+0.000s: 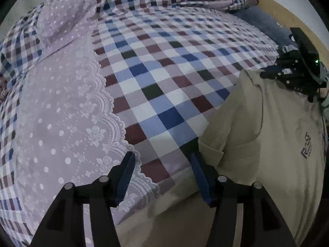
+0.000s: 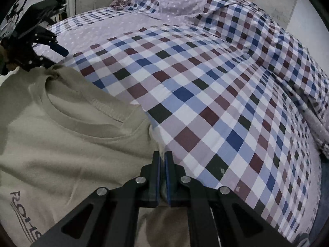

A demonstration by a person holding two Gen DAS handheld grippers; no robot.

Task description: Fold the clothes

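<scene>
A beige T-shirt (image 1: 267, 144) with a dark printed logo lies bunched over the right part of the bed; in the right wrist view the T-shirt (image 2: 61, 144) shows its round collar (image 2: 86, 123). My right gripper (image 2: 163, 164) is shut on a fold of the shirt at its near edge, and from the left wrist view my right gripper (image 1: 267, 74) touches the shirt's far edge. My left gripper (image 1: 163, 175) stands open over the bedsheet, its right finger beside the shirt's sleeve hem (image 1: 211, 146), nothing between the pads. Across the shirt, my left gripper (image 2: 56, 57) appears open.
The bed is covered by a checked sheet (image 1: 164, 72) in blue, maroon and white. A lilac lace-edged cover (image 1: 61, 113) lies along its left side. A rumpled checked quilt (image 2: 267, 41) is heaped at the far end. A wall with printed pictures (image 2: 298, 4) stands behind.
</scene>
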